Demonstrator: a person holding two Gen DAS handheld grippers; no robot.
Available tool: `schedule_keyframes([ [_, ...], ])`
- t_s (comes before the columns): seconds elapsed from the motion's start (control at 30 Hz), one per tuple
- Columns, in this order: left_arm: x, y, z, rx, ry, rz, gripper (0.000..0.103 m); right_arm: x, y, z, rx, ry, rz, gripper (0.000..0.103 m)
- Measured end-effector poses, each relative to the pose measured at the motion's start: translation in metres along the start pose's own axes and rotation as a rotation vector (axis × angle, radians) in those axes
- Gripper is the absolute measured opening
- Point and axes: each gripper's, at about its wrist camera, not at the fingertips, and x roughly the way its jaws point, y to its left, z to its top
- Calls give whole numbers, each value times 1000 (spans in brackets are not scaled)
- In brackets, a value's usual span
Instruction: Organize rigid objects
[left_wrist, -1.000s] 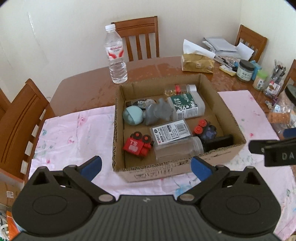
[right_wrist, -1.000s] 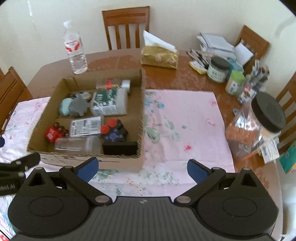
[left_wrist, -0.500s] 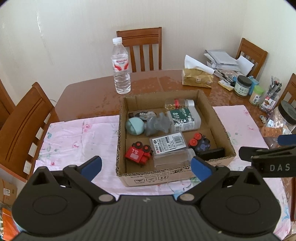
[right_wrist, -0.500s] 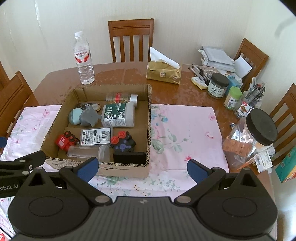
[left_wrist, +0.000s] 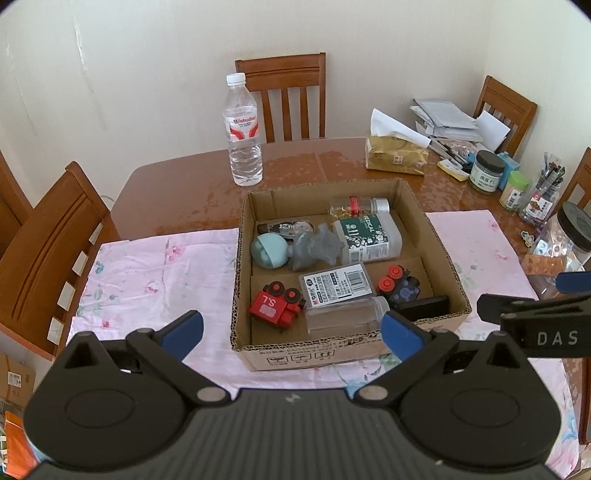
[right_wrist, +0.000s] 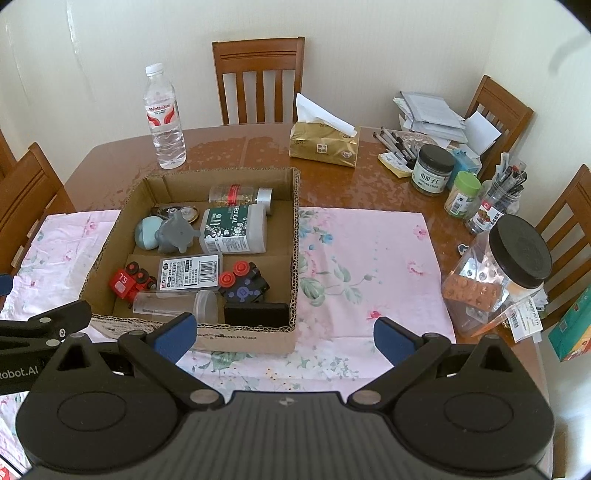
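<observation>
Both the left gripper (left_wrist: 291, 330) and right gripper (right_wrist: 283, 334) gaped wide, empty; they had risen, the cardboard box (left_wrist: 439, 236) receding toward twelve o'clock.

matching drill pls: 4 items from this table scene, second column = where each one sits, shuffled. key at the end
Items
1. red toy train
2. clear plastic water bottle with a red label
3. gold tissue pack
4. big clear jar with a black lid

Places
A. on the bare wooden table, behind the cardboard box, towards the left
B. at the table's right edge, beside the pink floral cloth
C. inside the cardboard box, front left corner
D. on the bare wood behind the box, towards the right, a white tissue sticking out

Pairs: 1-C, 2-A, 3-D, 4-B
</observation>
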Motion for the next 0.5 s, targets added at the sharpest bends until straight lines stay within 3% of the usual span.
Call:
schedule_keyframes([
  [0.5,2,-1,3,0,5,10,102,1,-1,1,-3,0,4,103],
])
